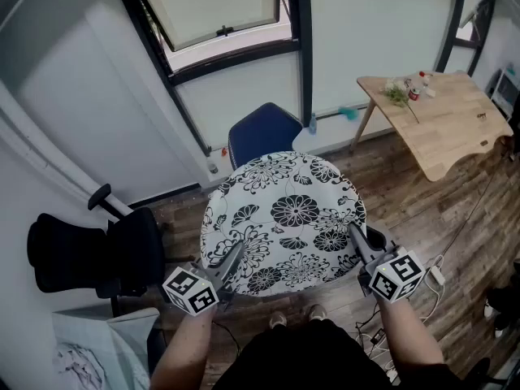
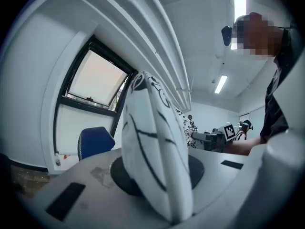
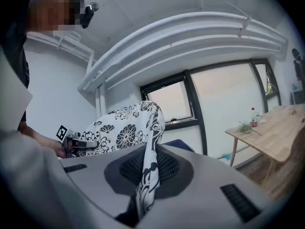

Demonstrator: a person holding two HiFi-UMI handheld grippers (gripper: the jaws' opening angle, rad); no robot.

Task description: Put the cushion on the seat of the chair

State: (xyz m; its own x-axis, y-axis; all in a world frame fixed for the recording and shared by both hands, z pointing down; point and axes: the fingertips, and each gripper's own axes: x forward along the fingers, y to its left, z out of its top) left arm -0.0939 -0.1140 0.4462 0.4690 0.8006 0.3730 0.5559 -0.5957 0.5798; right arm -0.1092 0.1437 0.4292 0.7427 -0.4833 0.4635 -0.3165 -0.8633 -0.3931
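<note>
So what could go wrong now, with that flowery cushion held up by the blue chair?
The left gripper and right gripper pinch only the near rim of the cushion, so it may slip free and drop. Seen from above, it also hides most of the blue chair, so it could land off-centre and slide to the floor.

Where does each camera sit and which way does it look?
Head view: on the person's head, looking down at the cushion and the blue chair; both forearms, left gripper and right gripper show.
Left gripper view: on the left gripper, facing the window along jaws shut on the cushion's edge; the person's arm shows.
Right gripper view: on the right gripper, facing the window, wooden table at right; jaws shut on the cushion.
Shared: both gripper views show the cushion and the other gripper.
</note>
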